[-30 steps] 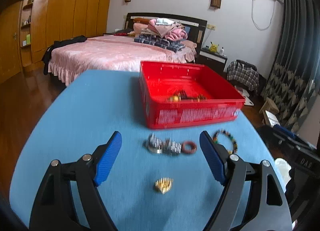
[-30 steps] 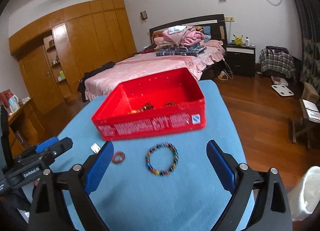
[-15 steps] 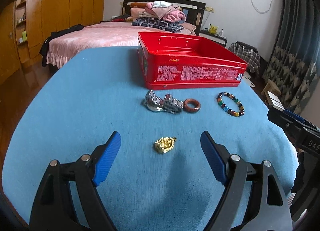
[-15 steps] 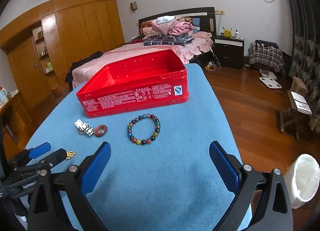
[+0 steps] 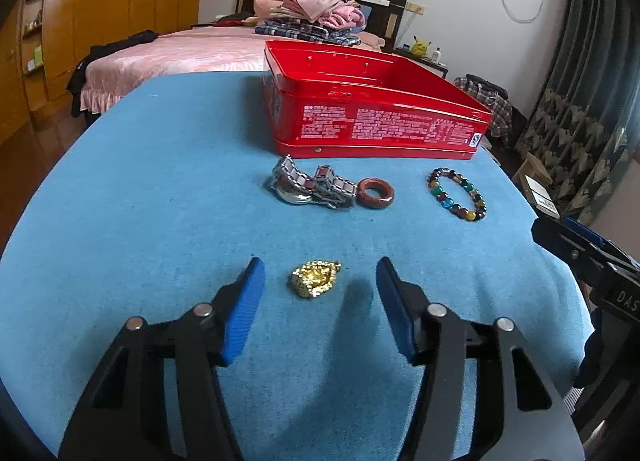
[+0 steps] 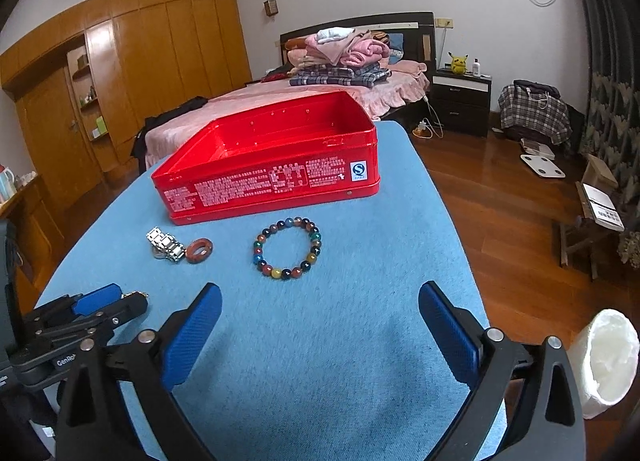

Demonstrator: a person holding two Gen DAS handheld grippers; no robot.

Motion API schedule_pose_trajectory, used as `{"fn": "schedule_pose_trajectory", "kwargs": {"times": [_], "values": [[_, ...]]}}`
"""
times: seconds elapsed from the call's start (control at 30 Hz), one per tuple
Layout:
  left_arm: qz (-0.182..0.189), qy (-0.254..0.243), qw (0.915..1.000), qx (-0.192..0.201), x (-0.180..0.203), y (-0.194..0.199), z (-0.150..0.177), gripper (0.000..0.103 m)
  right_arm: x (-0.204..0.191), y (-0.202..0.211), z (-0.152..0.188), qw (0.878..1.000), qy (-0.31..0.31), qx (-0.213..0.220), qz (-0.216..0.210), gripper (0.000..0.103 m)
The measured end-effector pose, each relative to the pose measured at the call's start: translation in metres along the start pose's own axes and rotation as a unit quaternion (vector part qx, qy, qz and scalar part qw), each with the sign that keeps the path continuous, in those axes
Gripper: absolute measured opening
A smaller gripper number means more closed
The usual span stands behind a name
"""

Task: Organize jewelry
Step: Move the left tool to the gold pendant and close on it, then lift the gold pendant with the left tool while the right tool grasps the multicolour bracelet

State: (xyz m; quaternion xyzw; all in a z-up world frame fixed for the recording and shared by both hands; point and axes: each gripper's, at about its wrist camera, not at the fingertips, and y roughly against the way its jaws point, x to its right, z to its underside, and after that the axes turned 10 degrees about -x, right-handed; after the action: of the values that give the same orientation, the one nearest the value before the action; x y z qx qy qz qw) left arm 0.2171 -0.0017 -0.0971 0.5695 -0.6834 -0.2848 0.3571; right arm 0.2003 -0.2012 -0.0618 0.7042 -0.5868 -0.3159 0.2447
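Gold pendant [image 5: 316,279] lies on the blue desk [image 5: 160,189] between the left gripper [image 5: 318,281] fingers, which have just been closing but do not touch it. Right gripper [image 6: 320,305] gapes empty, near the beaded bracelet [image 6: 287,247] before the red tin [image 6: 264,165].

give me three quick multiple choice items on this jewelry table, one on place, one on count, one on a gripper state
1. Where is the gold piece?
A. in the red box
B. between the left gripper's fingers, on the cloth
C. touching the bead bracelet

2. How many jewelry pieces lie on the blue cloth?
A. two
B. four
C. six

3. The right gripper is
A. open, holding nothing
B. shut on the red ring
C. shut on the bracelet

Answers:
1 B: it lies between the left gripper pads, untouched.
2 B: gold piece, watch, red ring, bead bracelet.
3 A: its pads stand apart over bare cloth.
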Motion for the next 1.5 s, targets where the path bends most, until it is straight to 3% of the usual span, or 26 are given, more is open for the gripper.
{"fn": "schedule_pose_trajectory", "kwargs": {"times": [0.07, 0.23, 0.4, 0.6, 1.07, 1.27, 1.5], "values": [[0.003, -0.006, 1.0, -0.001, 0.002, -0.001, 0.001, 0.044, 0.0, -0.001, 0.0, 1.0, 0.0, -0.001, -0.001, 0.097], [0.009, -0.015, 0.9998, -0.003, 0.008, -0.001, 0.004, 0.037, 0.0, -0.001, 0.001, 1.0, -0.001, -0.001, -0.001, 0.097], [0.007, -0.009, 0.9999, -0.003, 0.007, -0.002, 0.005, 0.021, 0.001, -0.001, 0.001, 1.0, -0.003, -0.002, -0.003, 0.097], [0.016, 0.02, 0.9997, 0.003, 0.007, 0.002, 0.008, 0.021, 0.001, -0.001, 0.001, 1.0, -0.004, -0.001, -0.003, 0.097], [-0.011, 0.025, 0.999, 0.036, 0.007, 0.012, 0.001, 0.021, -0.008, -0.007, -0.008, 1.0, 0.01, -0.006, -0.012, 0.097], [-0.016, 0.036, 0.9982, 0.045, 0.0, 0.013, -0.011, 0.021, -0.016, -0.022, -0.023, 0.999, 0.007, -0.03, -0.024, 0.096], [-0.016, 0.045, 0.9976, 0.049, -0.003, 0.011, -0.02, 0.021, -0.008, -0.038, -0.041, 0.998, -0.028, -0.055, -0.027, 0.076]]}}
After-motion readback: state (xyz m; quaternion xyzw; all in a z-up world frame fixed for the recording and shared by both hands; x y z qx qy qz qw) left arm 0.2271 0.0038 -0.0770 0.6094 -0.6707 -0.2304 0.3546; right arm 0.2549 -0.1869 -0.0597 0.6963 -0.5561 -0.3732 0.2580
